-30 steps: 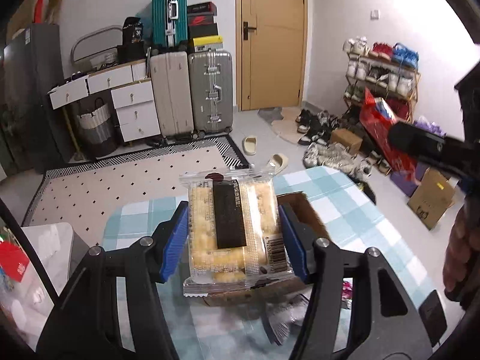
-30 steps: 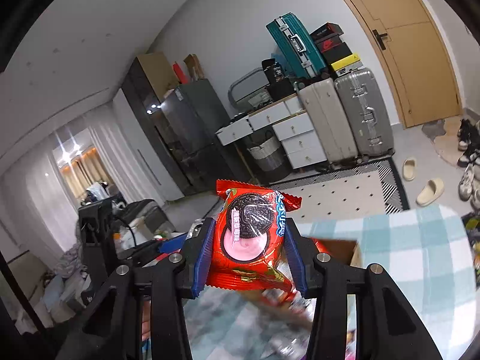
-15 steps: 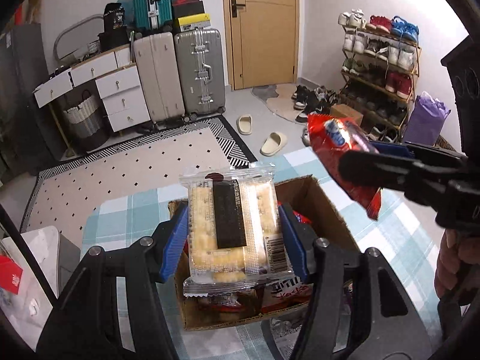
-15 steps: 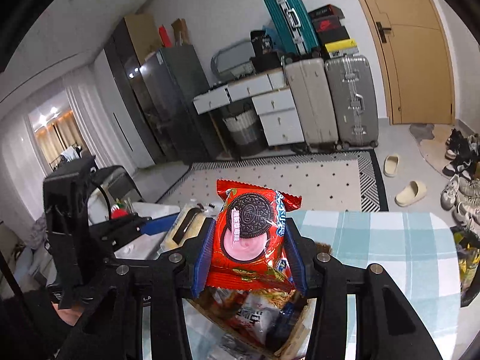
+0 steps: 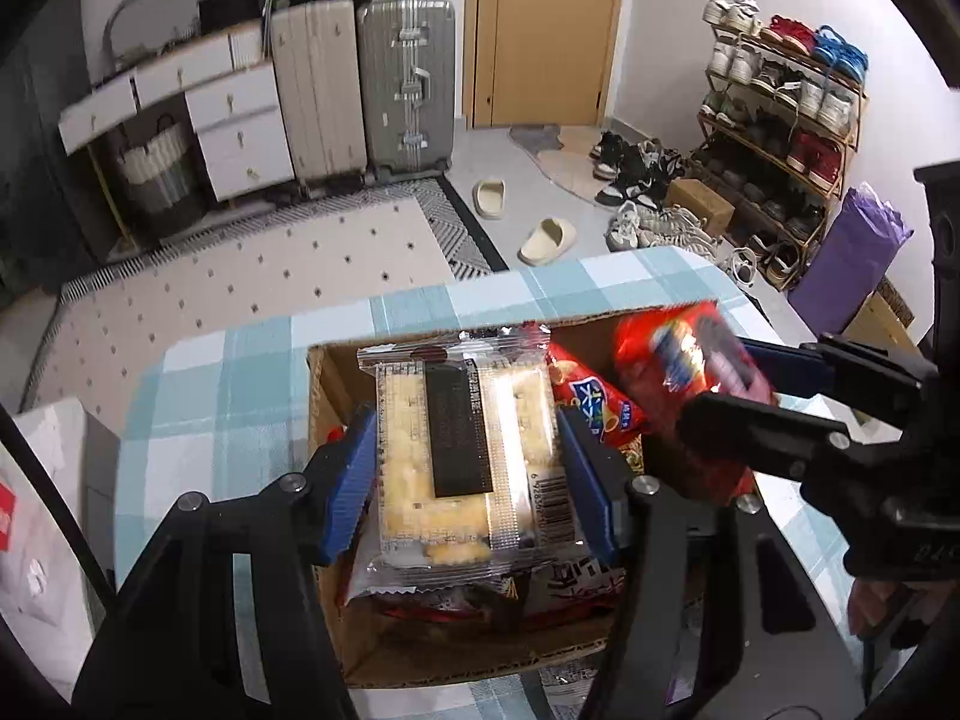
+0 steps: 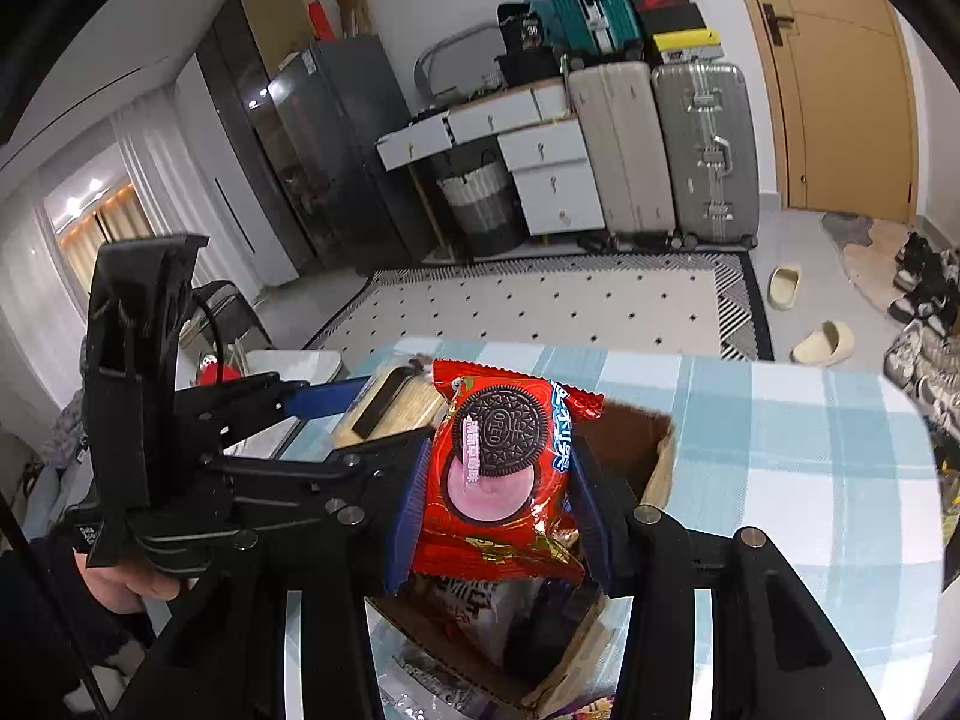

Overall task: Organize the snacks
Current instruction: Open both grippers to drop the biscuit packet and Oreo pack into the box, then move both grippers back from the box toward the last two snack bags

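Note:
My left gripper (image 5: 468, 468) is shut on a clear cracker pack (image 5: 462, 456) with a black label and holds it over an open cardboard box (image 5: 336, 384). My right gripper (image 6: 498, 492) is shut on a red Oreo pack (image 6: 498, 468) and holds it over the same box (image 6: 654, 462). The box holds several snack packs, among them a red one (image 5: 594, 408). In the left wrist view the right gripper (image 5: 738, 384) comes in from the right with the Oreo pack (image 5: 678, 378). In the right wrist view the left gripper (image 6: 372, 414) and its cracker pack (image 6: 390, 402) are at the left.
The box stands on a table with a blue and white checked cloth (image 5: 240, 372). More snack packs lie on the cloth near the box's near edge (image 6: 420, 684). Beyond the table are a dotted rug (image 5: 240, 276), suitcases (image 5: 408, 78) and a shoe rack (image 5: 780, 120).
Both grippers have moved down and in over the box, each still holding its pack. The box's inside now shows in both views.

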`<state>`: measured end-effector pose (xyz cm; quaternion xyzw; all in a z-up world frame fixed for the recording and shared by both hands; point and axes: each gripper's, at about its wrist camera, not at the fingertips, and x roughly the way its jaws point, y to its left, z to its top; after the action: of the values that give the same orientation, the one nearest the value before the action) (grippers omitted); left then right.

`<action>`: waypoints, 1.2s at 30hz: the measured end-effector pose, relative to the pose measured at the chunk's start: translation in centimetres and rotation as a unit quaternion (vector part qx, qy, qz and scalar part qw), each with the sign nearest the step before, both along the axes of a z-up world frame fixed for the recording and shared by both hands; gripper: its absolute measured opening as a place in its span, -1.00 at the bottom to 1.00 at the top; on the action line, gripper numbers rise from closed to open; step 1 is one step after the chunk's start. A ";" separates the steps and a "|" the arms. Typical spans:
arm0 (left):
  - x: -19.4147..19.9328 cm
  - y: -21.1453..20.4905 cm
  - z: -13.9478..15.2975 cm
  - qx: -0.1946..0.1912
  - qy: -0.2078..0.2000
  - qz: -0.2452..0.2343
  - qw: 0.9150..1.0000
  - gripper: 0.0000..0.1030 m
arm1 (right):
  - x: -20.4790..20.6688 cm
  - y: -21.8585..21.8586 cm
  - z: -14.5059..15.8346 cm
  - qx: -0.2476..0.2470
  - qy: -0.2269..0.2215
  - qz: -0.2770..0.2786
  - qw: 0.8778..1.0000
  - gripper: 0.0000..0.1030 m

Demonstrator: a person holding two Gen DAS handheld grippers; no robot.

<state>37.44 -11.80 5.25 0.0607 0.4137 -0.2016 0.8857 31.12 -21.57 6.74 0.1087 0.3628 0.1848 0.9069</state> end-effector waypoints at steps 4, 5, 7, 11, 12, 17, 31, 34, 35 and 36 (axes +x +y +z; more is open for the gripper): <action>1.4 0.1 -0.6 -0.012 0.009 0.010 1.000 0.09 | 0.3 0.2 -0.2 -0.007 -0.001 -0.001 1.000 -0.12; 1.5 0.0 -0.7 -0.015 0.008 0.008 1.000 0.09 | 0.4 0.3 -0.1 -0.010 -0.001 -0.001 1.000 -0.12; 1.5 -0.4 -1.0 -0.001 0.006 0.006 1.000 0.16 | 0.4 0.7 -0.3 -0.019 0.003 0.000 1.000 -0.12; -0.1 -0.6 -0.4 0.005 -0.009 0.004 1.000 0.35 | 0.0 0.4 0.2 -0.014 0.002 -0.007 1.000 -0.11; -0.8 -0.3 0.0 0.004 -0.016 0.007 1.000 0.43 | -0.2 0.3 0.4 -0.011 0.001 -0.008 1.000 -0.07; -4.3 1.1 1.5 -0.012 -0.036 0.012 0.999 0.49 | -1.9 0.1 1.8 -0.007 -0.013 -0.011 1.000 0.00; -16.2 4.2 7.0 -0.021 -0.129 0.039 0.991 0.75 | -11.2 0.0 6.4 0.013 -0.081 -0.019 0.996 0.69; -19.7 4.8 7.1 -0.014 -0.147 0.034 0.988 0.77 | -13.9 -0.2 6.8 0.046 -0.089 -0.025 0.995 0.69; -21.0 5.0 7.1 -0.010 -0.157 0.034 0.987 0.78 | -14.6 -0.3 6.9 0.058 -0.091 -0.026 0.994 0.69; -22.2 5.3 7.1 -0.008 -0.166 0.033 0.986 0.80 | -15.6 -0.3 7.0 0.066 -0.095 -0.026 0.993 0.69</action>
<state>15.25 -6.52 12.39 0.0724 0.2614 -0.1623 0.9487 15.54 -21.84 13.70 0.1599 0.2588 0.1941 0.9326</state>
